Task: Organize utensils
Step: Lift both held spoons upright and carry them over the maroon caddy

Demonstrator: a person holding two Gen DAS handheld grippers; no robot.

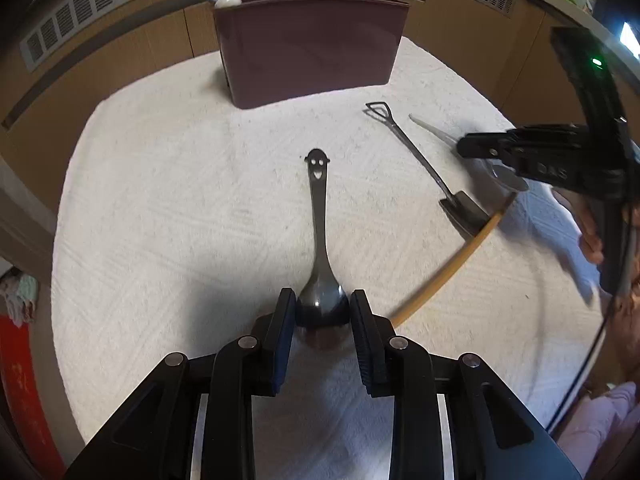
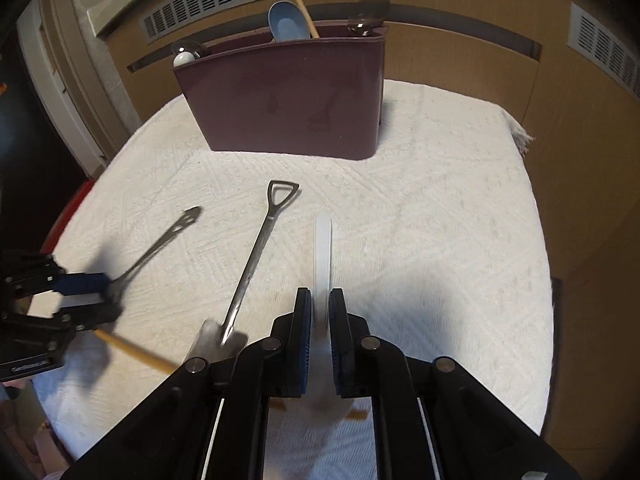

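On the white textured cloth [image 1: 180, 200] covering the tabletop, two utensils are gripped at once. The left tool [image 1: 323, 312] is seen narrowed around the bowl of a dark metal spoon with a smiling face cut into its handle [image 1: 319, 216]; the pads appear to press on the bowl's sides, the handle pointing away toward the far holder, so that the spoon could be lifted bowl first. The right tool [image 2: 319, 312] is closed tightly on a white plastic spoon [image 2: 322, 248], clamped on edge between the pads near its bowl, its handle also directed far. Between them, a shovel-shaped spoon [image 2: 248, 264] and a wooden stick [image 1: 452, 264] are left lying on the cloth, the stick partly under the shovel blade. At the far edge, the maroon utensil holder [image 2: 288, 100] stands upright and is already loaded with several spoons and a wooden handle. The sorting is judged to be partly done, with four pieces not yet in the holder.
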